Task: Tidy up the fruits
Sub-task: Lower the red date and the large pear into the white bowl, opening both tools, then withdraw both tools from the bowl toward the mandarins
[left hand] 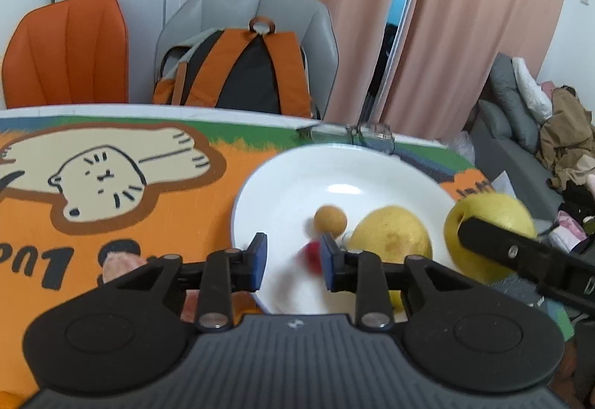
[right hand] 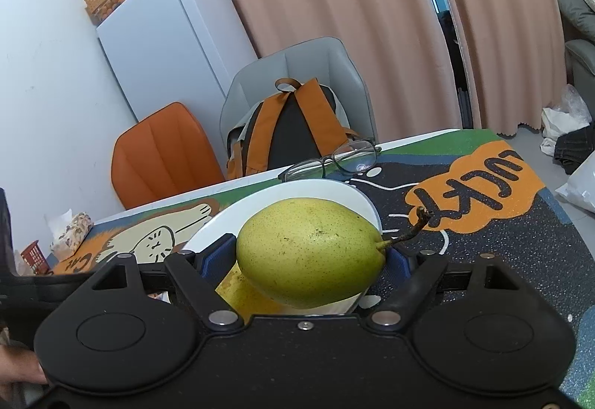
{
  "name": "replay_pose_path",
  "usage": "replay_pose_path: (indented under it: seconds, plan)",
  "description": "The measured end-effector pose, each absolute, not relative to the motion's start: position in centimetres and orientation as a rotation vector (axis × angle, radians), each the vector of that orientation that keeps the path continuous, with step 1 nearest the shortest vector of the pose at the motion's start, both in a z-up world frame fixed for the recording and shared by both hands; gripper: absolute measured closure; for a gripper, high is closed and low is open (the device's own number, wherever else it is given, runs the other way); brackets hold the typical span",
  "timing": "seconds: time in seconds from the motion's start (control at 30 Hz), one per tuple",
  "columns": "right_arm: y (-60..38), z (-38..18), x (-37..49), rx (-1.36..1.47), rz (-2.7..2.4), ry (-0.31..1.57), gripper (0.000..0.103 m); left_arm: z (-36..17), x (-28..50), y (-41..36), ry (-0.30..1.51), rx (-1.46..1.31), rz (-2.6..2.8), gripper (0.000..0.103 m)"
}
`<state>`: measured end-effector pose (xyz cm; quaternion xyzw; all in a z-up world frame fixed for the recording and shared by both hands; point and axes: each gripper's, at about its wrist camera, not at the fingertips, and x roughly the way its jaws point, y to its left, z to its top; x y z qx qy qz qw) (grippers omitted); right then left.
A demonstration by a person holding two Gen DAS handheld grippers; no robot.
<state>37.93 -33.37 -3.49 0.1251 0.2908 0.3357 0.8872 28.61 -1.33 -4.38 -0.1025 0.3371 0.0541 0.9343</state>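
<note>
Plate [right hand: 366, 206] behind pear [right hand: 310, 252] (mostly hidden)

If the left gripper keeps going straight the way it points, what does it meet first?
Probably the plate. The left gripper is open and empty, aimed down at its bare white floor. The small red fruit lies just right of that line, by the right finger; blur leaves depth unclear.

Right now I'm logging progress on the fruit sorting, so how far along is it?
Partly done. On the white plate already lie a yellow pear, a small orange fruit and a small red fruit. In hand: the right gripper holds a green pear over the plate. The left gripper is open and empty. Left: a pink fruit on the mat.
</note>
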Motion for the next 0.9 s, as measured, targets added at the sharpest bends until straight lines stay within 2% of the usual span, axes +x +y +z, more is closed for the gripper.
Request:
replay_pose_path:
  seconds: [0.43,0.5,0.53,0.57,0.9]
  plan:
    - [-34.3,-3.4,38.7,0.331,0.726,0.582,0.022,-3.8,26.7,-1.9,0.678,-0.215,0.081,0.063]
    - [-34.9,-2.8,38.4,0.345,0.743,0.561,0.022,-3.4,26.3,-2.0,0.677,-0.211,0.08,0.057]
    - [-34.9,-2.6,38.2,0.336,0.743,0.554,0.022,-3.0,26.1,-2.0,0.678,-0.205,0.095,0.045]
    - [-35.0,-2.4,38.0,0.326,0.74,0.554,0.022,-2.8,25.8,-2.0,0.674,-0.201,0.108,0.039]
    - [-34.8,-1.1,36.5,0.309,0.806,0.554,0.02,-0.3,22.1,-0.3,0.629,-0.213,0.198,0.033]
